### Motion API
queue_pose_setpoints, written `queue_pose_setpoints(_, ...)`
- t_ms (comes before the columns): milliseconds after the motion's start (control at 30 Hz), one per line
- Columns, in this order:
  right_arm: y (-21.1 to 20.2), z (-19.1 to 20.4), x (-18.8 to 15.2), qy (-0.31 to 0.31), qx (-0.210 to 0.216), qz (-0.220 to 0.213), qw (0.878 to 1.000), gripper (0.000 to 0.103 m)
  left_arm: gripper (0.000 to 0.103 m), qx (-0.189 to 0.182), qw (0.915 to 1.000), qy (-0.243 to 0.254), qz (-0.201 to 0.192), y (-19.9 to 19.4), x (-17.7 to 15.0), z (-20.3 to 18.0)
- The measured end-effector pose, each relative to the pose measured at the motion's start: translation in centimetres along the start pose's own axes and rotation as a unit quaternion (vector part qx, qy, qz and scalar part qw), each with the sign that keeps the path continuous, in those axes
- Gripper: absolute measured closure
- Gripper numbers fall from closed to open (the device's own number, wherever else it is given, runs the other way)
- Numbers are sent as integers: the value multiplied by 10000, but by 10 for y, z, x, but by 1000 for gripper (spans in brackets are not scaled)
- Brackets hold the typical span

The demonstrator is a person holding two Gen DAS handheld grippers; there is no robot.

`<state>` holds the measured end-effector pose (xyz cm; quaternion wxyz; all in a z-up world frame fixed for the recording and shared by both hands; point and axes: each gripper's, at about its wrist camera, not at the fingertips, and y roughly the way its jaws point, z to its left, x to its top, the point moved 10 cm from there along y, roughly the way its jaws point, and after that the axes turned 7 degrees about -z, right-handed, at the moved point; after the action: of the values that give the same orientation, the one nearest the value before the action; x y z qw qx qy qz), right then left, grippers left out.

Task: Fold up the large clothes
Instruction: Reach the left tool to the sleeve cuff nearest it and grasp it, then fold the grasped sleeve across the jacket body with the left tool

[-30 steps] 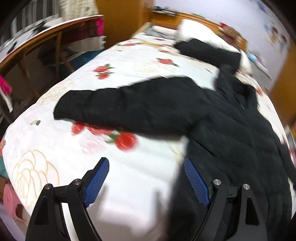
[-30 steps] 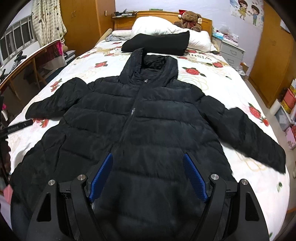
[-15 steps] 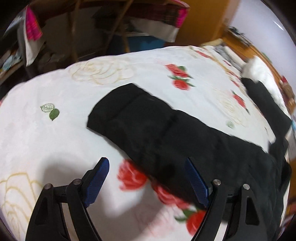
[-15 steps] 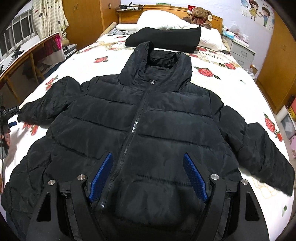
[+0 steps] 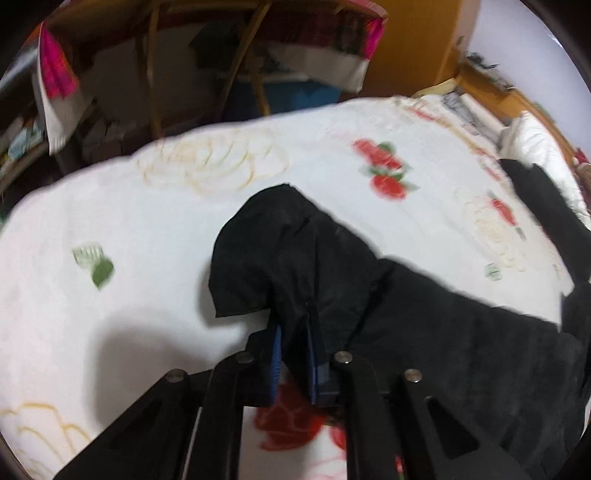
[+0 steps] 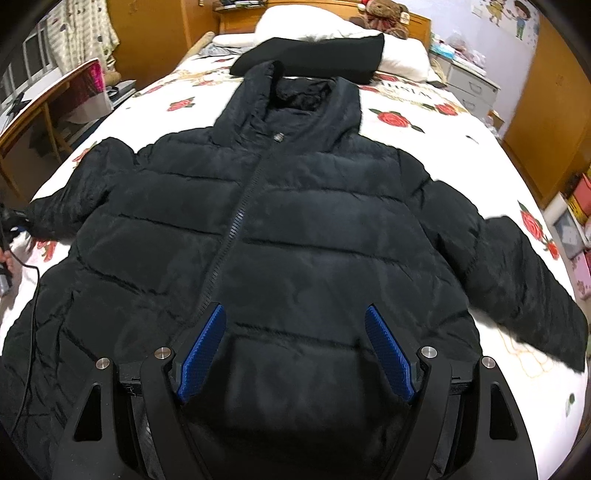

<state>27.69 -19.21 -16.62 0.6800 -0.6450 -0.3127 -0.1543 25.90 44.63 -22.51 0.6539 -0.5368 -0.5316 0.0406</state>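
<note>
A large black hooded puffer jacket (image 6: 295, 229) lies front up and zipped on a white bed with red roses (image 6: 406, 122). Both sleeves are spread out to the sides. My left gripper (image 5: 293, 332) is shut on the cuff end of the jacket's left sleeve (image 5: 280, 251), which bunches up between the blue pads near the bed's left edge. My right gripper (image 6: 295, 347) is open and empty, hovering above the jacket's lower front. The right sleeve (image 6: 517, 273) lies flat toward the bed's right side.
A folded black garment (image 6: 314, 55) rests against white pillows (image 6: 332, 26) at the headboard, with a teddy bear (image 6: 388, 14) behind. A wooden desk with draped cloth (image 5: 207, 55) stands left of the bed. Drawers (image 6: 469, 85) and boxes (image 6: 576, 221) stand to the right.
My left gripper moved in onto the sleeve end and closed on it, lifting the cuff into a bunch. My right gripper moved slightly forward over the jacket and stays open.
</note>
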Motion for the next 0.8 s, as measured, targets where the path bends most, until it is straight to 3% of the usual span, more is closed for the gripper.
queue_pose_setpoints(200, -11, -11, -7, 59, -134, 5, 9999, 25, 93, -830, 9920, 516, -803, -91, 51, -66)
queue_pose_setpoints(300, -21, -17, -6, 136, -147, -61, 9998, 25, 93, -1329, 9804, 844, -1182, -147, 69, -112)
queue_pose_setpoints(433, -36, -25, -5, 181, -161, -164, 9996, 25, 93, -2063, 9572, 1336, -1526, -224, 72, -183)
queue_pose_setpoints(633, -54, -47, -7, 405, -160, -299, 9986, 25, 93, -3106, 9180, 1924, -1540, -304, 31, -292)
queue_pose_setpoints(800, -62, -79, -17, 698, -263, -329, 9967, 25, 93, -3704, 8916, 2385, -1045, -314, -44, -378)
